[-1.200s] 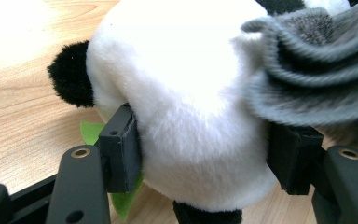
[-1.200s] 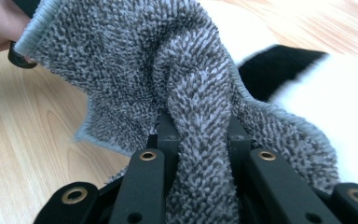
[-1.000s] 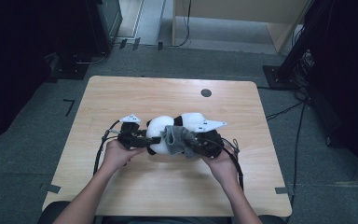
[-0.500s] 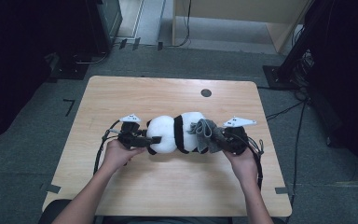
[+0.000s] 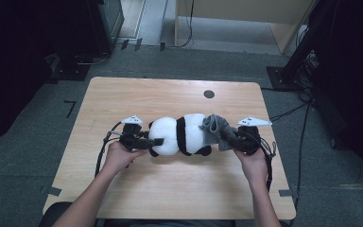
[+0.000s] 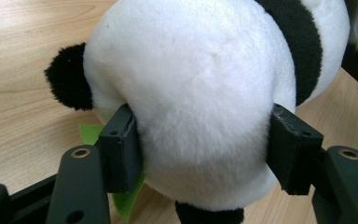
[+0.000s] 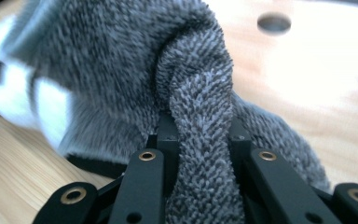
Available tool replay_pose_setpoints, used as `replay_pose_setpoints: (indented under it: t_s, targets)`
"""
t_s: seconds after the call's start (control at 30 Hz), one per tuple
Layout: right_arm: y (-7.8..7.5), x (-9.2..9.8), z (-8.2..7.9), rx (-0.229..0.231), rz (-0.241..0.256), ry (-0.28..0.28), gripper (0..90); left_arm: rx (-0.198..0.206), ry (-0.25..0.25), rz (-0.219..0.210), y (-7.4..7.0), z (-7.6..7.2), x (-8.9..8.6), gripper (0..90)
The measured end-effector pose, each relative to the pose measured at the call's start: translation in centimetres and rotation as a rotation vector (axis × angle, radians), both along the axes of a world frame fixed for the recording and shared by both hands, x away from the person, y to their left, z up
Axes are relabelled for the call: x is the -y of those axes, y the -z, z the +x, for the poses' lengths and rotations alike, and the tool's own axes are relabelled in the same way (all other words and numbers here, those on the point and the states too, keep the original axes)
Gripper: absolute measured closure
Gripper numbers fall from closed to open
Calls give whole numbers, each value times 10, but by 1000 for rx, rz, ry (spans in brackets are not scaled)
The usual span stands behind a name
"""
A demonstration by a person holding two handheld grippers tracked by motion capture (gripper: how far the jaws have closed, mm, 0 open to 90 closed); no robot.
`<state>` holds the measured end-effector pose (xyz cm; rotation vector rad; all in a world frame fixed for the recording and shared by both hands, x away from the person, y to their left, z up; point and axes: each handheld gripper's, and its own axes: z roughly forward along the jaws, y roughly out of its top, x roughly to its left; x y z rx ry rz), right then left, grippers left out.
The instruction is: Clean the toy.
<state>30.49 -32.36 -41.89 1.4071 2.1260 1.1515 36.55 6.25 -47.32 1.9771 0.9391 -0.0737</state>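
Note:
A black-and-white plush panda (image 5: 179, 135) lies on its side across the middle of the wooden table (image 5: 170, 94). My left gripper (image 5: 155, 141) clamps the panda's white rounded end (image 6: 196, 116), a jaw pressed into each side. A grey knitted cloth (image 5: 215, 128) sits over the panda's other end. My right gripper (image 5: 226, 136) is shut on a bunched fold of that grey cloth (image 7: 200, 140). A green felt piece (image 6: 121, 196) peeks out under the panda by the left jaw.
A round dark hole (image 5: 209, 93) sits in the tabletop near the far edge. Black cables (image 5: 105, 146) trail from both grippers over the table. Dark equipment stands on the floor around the table.
The right gripper has pulled rightward with the grey cloth, dragging it off the panda's body toward its right end. The left gripper has stayed clamped in place.

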Motion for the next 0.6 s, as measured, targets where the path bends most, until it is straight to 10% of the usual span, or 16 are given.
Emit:
replay_pose_setpoints:
  t_s: [0.33,0.6]
  targets:
    - [-42,-52,-24,130,89,-173,753,-2,-7,1,-1,-1,1,359]
    - [-6,-127,-29,37,65,-405,752,-3,-5,1,-1,0,1,359]
